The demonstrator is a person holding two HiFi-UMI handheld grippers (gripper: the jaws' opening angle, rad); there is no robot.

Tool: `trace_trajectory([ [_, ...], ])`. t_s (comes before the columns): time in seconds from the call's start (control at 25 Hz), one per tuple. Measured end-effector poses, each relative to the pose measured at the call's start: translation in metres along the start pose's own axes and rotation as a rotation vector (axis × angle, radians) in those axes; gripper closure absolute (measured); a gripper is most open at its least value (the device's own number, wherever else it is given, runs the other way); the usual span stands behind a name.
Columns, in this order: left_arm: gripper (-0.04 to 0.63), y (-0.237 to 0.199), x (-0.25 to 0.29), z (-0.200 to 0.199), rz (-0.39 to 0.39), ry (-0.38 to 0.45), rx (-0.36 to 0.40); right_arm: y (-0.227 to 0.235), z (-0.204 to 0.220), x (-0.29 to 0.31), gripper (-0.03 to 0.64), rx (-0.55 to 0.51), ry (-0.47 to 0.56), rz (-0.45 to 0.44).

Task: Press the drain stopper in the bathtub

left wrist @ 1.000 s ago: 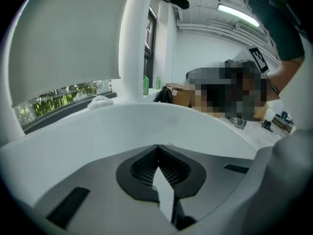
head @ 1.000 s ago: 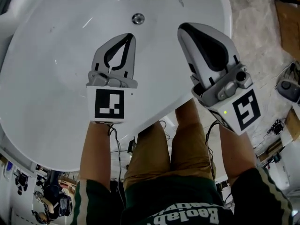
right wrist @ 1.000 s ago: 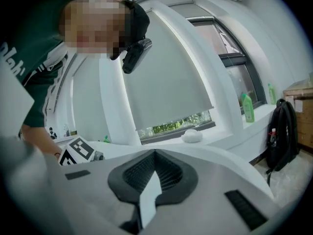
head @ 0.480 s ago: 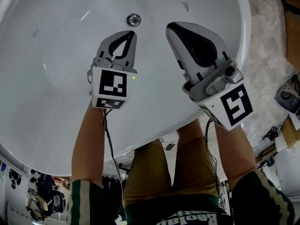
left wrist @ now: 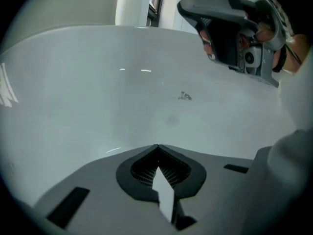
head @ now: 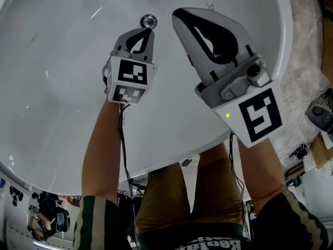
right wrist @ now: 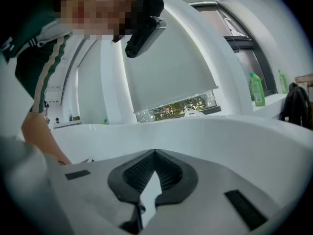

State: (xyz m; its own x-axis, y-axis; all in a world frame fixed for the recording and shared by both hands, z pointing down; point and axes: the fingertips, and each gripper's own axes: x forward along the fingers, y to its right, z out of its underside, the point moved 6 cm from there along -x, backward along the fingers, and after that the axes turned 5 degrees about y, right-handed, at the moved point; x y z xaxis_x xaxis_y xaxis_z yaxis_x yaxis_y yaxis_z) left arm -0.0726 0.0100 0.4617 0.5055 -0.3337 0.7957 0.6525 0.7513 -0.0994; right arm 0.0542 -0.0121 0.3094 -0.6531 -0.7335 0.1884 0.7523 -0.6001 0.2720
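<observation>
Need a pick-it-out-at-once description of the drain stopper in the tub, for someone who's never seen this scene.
Start with the big white bathtub that fills most of the head view. On its floor near the top of the picture, just beyond the closed tips of the left gripper, sits the drain stopper. It is a small round disc, and its shiny metal stands out from the plain white surface around it.

Mottled beige floor [head: 309, 46] at right in head view, with cables [head: 301, 151] loose on it. In right gripper view: window behind a white roller blind [right wrist: 166, 67], pulled most of the way down, with a bright daylight strip [right wrist: 176, 109] under the hem. Green bottles [right wrist: 257, 89] on the sill, black bag [right wrist: 298, 106] just beside.
</observation>
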Motion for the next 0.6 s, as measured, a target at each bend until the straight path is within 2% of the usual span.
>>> trace_trajectory([
  [0.24,0.591,-0.009,0.034,0.028,-0.014,-0.102,-0.019,0.010,-0.004,0.013,0.606,-0.144,-0.040,-0.055],
  [0.6,0.591,-0.022,0.074,0.054,0.001,-0.180,-0.030,0.007,0.016,0.039,0.606,-0.166,-0.108,-0.074],
])
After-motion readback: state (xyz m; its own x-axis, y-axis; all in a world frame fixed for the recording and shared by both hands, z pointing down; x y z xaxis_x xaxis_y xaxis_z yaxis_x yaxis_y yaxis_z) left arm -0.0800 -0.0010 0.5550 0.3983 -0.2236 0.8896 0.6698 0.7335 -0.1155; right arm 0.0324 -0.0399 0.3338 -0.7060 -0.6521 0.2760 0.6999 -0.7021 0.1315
